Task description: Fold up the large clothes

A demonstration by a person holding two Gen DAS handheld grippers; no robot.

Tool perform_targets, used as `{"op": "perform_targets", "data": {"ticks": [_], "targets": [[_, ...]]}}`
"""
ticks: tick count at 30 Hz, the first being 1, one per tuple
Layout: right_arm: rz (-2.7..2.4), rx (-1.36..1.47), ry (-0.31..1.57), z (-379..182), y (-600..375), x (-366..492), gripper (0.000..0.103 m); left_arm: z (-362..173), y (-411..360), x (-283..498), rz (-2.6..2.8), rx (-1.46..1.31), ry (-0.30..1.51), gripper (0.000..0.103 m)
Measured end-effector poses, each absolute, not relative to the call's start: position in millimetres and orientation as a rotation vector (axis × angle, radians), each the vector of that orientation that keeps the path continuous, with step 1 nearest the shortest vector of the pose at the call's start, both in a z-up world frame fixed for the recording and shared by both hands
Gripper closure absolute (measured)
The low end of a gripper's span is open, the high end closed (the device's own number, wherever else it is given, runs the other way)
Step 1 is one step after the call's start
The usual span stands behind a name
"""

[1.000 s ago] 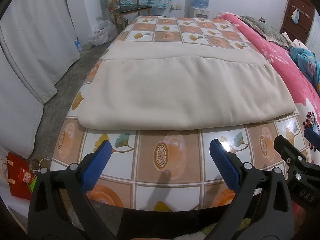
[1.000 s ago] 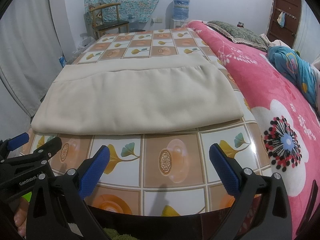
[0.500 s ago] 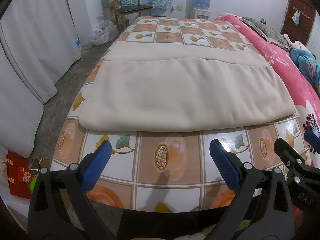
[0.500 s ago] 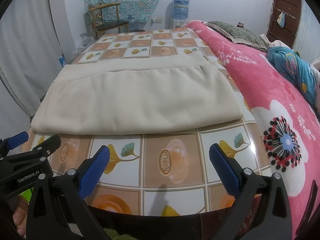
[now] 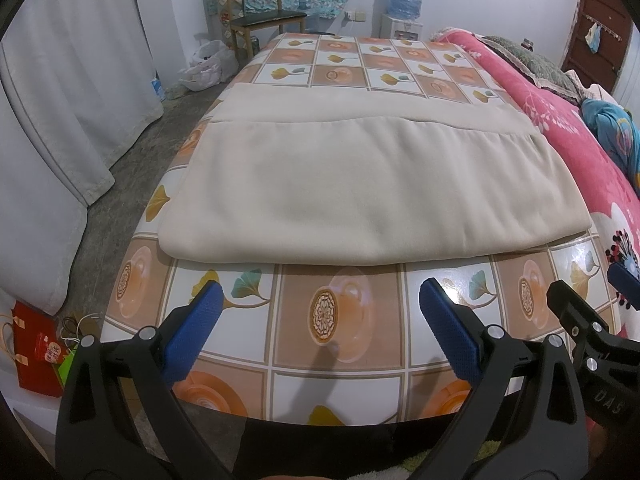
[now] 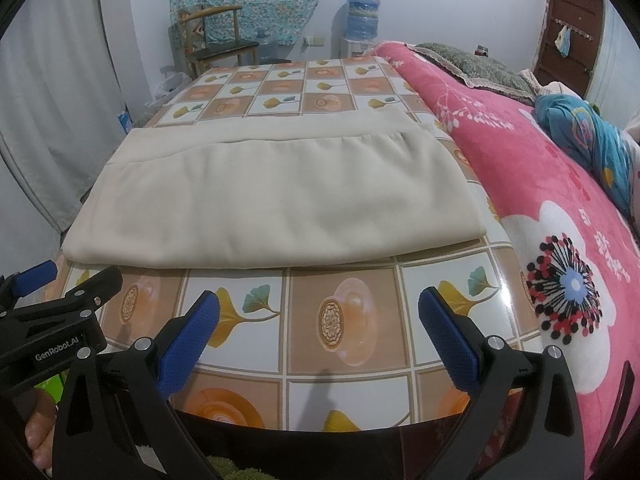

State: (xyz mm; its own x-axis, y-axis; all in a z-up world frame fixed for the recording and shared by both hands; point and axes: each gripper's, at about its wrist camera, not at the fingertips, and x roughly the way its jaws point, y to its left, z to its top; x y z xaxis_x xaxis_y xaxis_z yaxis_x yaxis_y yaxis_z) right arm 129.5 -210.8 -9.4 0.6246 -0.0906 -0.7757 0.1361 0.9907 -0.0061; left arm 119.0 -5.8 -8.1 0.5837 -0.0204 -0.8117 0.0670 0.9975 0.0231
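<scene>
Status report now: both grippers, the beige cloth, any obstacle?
Left gripper open, empty. Right gripper open, empty. Beige cloth folded flat on patterned table, untouched. Nothing in the way.

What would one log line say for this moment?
left claw: open, empty | right claw: open, empty | beige cloth: folded flat on table, untouched

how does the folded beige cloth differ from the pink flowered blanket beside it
The folded beige cloth is plain, while the pink flowered blanket carries bold flower prints. The cloth lies as a neat flat rectangle on the tiled-pattern table cover; the blanket spreads wide over the bed alongside. Both lie flat, untouched by either gripper.
</scene>
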Motion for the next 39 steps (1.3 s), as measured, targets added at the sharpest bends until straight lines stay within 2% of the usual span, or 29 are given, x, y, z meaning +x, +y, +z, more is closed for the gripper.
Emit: {"op": "perform_targets", "data": {"ticks": [39], "targets": [[-0.137, 0.06, 0.886, -12.9, -210.0, 128.5, 0.006, -4.2, -6.6, 121.5, -0.05, 0.05, 0.94, 0.008]]}}
